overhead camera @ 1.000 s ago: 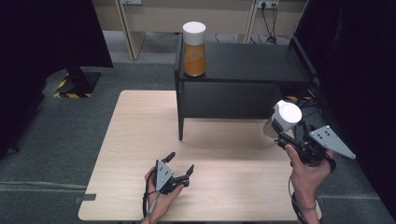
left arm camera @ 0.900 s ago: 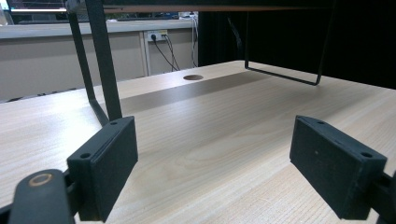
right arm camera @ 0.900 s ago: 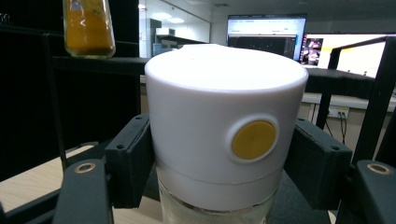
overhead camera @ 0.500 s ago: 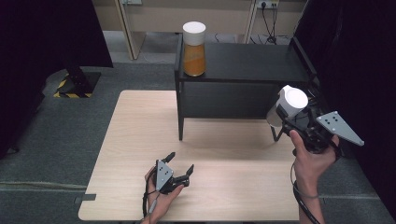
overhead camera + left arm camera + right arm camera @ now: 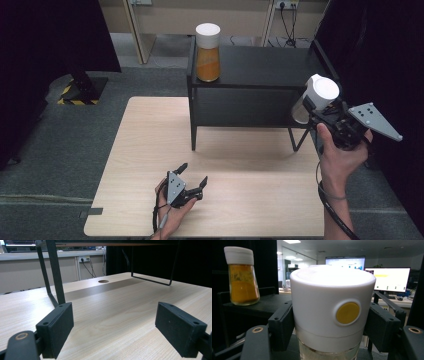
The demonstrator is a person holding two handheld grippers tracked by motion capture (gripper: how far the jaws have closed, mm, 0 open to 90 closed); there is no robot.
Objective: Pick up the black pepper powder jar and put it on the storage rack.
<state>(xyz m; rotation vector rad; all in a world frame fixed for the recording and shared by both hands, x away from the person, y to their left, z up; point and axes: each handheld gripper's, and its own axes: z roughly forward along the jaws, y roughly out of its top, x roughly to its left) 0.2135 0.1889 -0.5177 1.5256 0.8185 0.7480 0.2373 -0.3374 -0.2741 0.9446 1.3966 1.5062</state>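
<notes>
My right gripper (image 5: 320, 106) is shut on a clear jar with a white lid (image 5: 317, 97), held in the air at the right end of the black shelf (image 5: 260, 65). In the right gripper view both jaws press the sides of that white-lidded jar (image 5: 332, 307), whose lid bears a yellow dot. A second jar of orange powder (image 5: 207, 52) with a white lid stands on the shelf's left end, also visible as the orange jar (image 5: 242, 277). My left gripper (image 5: 192, 175) rests low on the wooden table (image 5: 150, 140), open, with nothing between its fingers (image 5: 56, 327).
The black shelf stands on thin legs (image 5: 55, 272) at the back of the table. A round cable hole (image 5: 103, 281) is in the tabletop under it. Dark curtains flank both sides, and grey floor surrounds the table.
My right gripper has risen with the white-lidded jar, from below shelf height to level with the shelf's right end. The left gripper has stayed still.
</notes>
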